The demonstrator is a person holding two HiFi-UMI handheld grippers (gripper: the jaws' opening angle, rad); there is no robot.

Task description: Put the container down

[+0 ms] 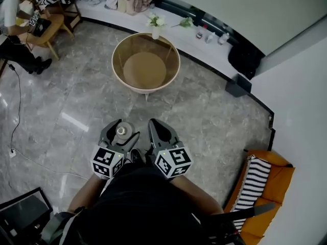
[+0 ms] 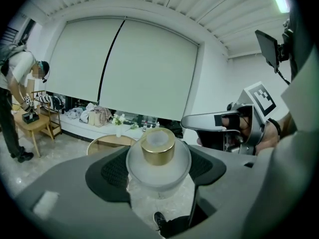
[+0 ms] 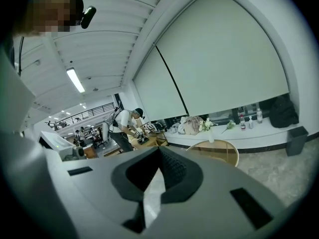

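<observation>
A small frosted container with a gold lid [image 2: 158, 146] sits upright between the black pads of my left gripper [image 2: 157, 169], which is shut on it. In the head view the container [image 1: 121, 131] and the left gripper [image 1: 121, 125] are held close in front of the person's body, high over the floor. My right gripper [image 1: 160, 125] hangs beside it on the right, shut with nothing in it; its pads [image 3: 172, 169] meet at the tip. The right gripper [image 2: 219, 121] also shows in the left gripper view.
A round glass-topped table [image 1: 146, 86] with a tan rim stands ahead on the grey marble floor. Behind it runs a white ledge [image 1: 176, 37] with a flower vase [image 1: 156, 27], bottles and bags. A person [image 1: 14, 19] bends over a wooden stool at far left. An orange chair [image 1: 273, 185] is at right.
</observation>
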